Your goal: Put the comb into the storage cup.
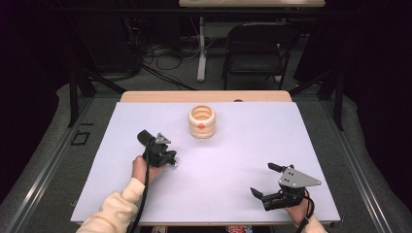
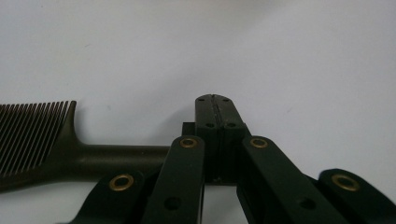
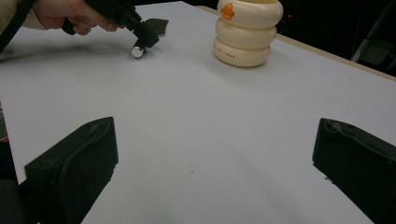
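A dark comb (image 2: pixel 56 140) reaches left from my left gripper (image 2: pixel 215 105), teeth at its far end. The jaws are shut on the end of its handle, low over the white sheet. In the high view the comb (image 1: pixel 144 137) sticks out up and left of the left gripper (image 1: pixel 156 149), left of centre. My right gripper (image 1: pixel 265 180) rests near the front right edge, open, with nothing between its jaws (image 3: pixel 215 140). From there I see the left gripper (image 3: pixel 140 32) far off, with the comb's teeth (image 3: pixel 159 24) behind it.
A cream ringed pot (image 1: pixel 201 121) with an orange mark stands at the back centre of the white sheet (image 1: pixel 243 145), also seen as the pot (image 3: pixel 247 32) to the upper right. A small shiny metal piece (image 3: pixel 137 51) sits under the left gripper. A folding chair (image 1: pixel 255 48) stands beyond the table.
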Motion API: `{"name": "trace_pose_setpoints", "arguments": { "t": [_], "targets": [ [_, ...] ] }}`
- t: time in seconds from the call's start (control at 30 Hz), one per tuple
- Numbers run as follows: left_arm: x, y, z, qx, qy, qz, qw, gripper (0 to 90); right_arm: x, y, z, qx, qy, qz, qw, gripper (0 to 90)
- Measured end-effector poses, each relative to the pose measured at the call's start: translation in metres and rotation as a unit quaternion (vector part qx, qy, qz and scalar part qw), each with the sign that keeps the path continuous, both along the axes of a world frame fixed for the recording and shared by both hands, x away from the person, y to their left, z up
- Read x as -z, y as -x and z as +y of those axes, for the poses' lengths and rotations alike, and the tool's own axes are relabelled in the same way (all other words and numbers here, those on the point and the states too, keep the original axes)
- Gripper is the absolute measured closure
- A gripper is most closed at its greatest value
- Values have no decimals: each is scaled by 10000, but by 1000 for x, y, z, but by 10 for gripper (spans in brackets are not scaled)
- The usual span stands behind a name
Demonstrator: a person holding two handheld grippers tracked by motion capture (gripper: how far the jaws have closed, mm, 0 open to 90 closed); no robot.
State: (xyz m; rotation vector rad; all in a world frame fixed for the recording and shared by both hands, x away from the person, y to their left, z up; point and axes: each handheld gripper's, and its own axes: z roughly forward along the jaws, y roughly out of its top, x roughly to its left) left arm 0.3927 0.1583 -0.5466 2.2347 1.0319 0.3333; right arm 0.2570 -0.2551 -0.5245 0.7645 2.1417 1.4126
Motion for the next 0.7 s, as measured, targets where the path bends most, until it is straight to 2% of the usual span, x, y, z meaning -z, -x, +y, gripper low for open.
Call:
{"name": "trace_pose_setpoints", "arguments": {
  "t": [0.7],
  "targets": [
    [-3, 9, 21, -50, -109, 70, 9999, 897, 0, 0, 0, 6, -12, -5, 10000, 0]
  ]
}}
